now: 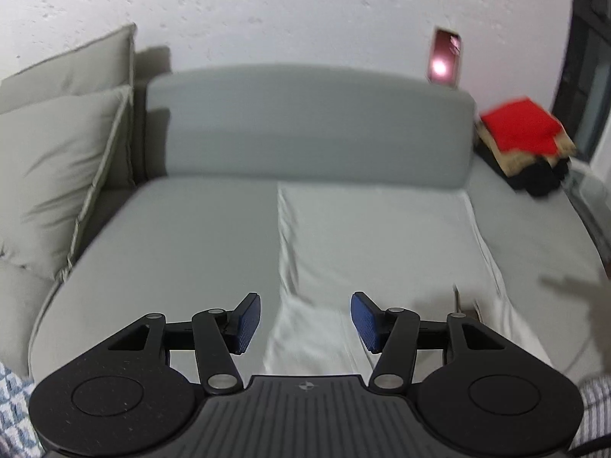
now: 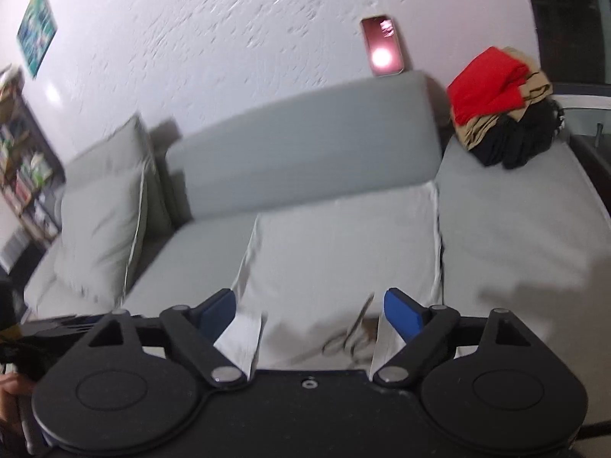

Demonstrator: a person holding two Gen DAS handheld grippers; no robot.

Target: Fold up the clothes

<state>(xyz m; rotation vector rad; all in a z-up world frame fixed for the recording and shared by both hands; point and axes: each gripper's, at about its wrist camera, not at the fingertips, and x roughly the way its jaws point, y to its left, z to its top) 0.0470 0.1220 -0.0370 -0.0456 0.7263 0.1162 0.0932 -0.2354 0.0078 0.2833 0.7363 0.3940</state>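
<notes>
A white garment (image 1: 366, 236) lies spread flat on the grey sofa seat (image 1: 183, 236), partly folded, with a brown print near its front edge (image 2: 351, 337). My left gripper (image 1: 305, 322) hovers open above the garment's near left part, blue pads wide apart with nothing between them. My right gripper (image 2: 309, 315) is open too, over the white garment (image 2: 343, 252) at its near edge. A pile of clothes, red on top of tan and black (image 1: 523, 141) (image 2: 500, 103), sits at the sofa's far right corner.
Two beige cushions (image 1: 57, 175) lean at the sofa's left end. The grey backrest (image 1: 313, 122) runs behind the seat, with a phone-like dark red object (image 1: 445, 57) propped on it against the wall. A bookshelf (image 2: 23, 160) stands far left. A hand (image 2: 11, 393) shows at the left edge.
</notes>
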